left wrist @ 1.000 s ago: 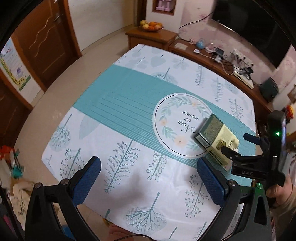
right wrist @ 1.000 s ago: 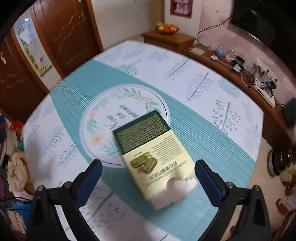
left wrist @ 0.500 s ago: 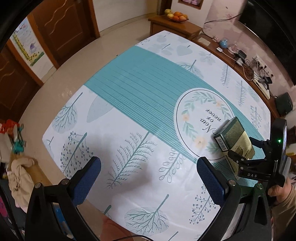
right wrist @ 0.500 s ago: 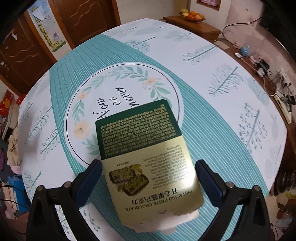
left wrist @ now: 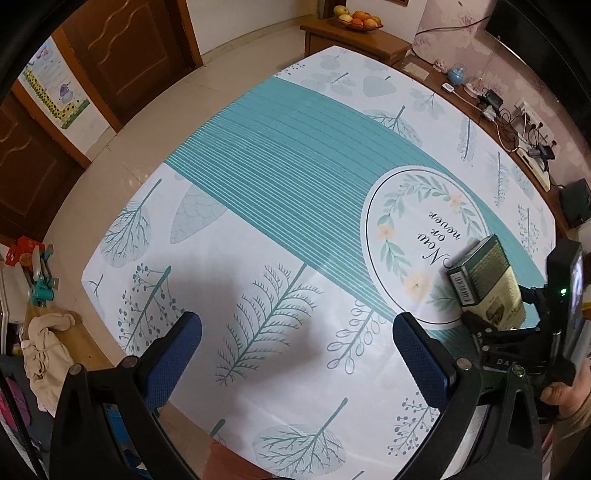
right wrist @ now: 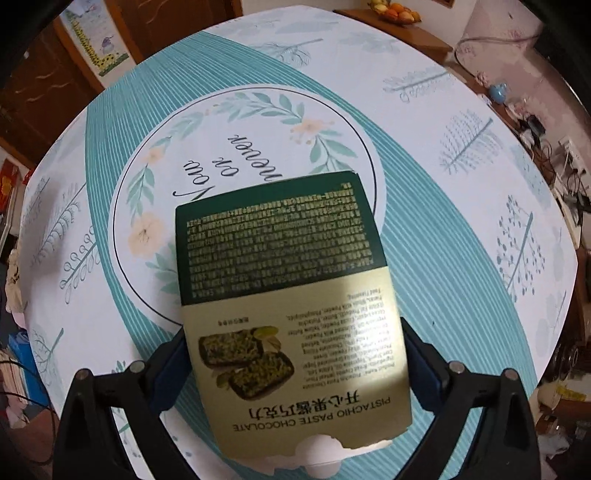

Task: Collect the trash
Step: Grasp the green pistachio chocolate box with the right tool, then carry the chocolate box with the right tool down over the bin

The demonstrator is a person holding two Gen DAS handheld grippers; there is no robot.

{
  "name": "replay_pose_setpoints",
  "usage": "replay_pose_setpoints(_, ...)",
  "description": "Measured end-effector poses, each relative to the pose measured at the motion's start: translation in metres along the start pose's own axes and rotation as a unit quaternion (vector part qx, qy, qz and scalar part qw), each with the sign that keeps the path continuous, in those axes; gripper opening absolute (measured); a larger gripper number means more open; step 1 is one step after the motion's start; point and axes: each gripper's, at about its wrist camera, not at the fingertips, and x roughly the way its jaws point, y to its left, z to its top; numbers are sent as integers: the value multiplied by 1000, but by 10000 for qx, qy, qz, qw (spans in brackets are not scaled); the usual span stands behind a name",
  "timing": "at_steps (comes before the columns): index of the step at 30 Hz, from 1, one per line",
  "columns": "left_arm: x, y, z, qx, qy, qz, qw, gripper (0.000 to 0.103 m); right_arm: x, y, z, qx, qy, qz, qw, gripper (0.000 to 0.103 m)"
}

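A flat green and gold chocolate box (right wrist: 280, 240) lies on the patterned tablecloth (right wrist: 424, 155), partly over the round wreath print. My right gripper (right wrist: 293, 332) is open, with a blue finger on each side of the box's near end. Whether the pads touch the box cannot be told. In the left wrist view the same box (left wrist: 484, 269) sits at the right, with the right gripper (left wrist: 498, 302) around it and a hand behind. My left gripper (left wrist: 295, 325) hangs open over bare cloth near the table's front edge, holding nothing.
A fruit bowl (left wrist: 356, 18) stands on a wooden cabinet beyond the table. A low shelf with cables and chargers (left wrist: 517, 122) runs along the right wall. Clothes and clutter (left wrist: 44, 350) lie on the floor at the left. Brown doors (left wrist: 129, 48) line the back left.
My right gripper has moved forward and down, so the box now sits between its fingers instead of ahead of them. My left gripper has drifted slightly and stays open.
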Motion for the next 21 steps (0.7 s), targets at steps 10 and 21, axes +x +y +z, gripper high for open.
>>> replay_pose_setpoints(10,5,2,-4,221,69,-10,9997,102,-21,0,-1,607,-182,30,9980,96)
replay_pose_setpoints(21,-4,19,-11,430,51,-212,9988,102,-55,37,-11,630,-443,-296,9966,96)
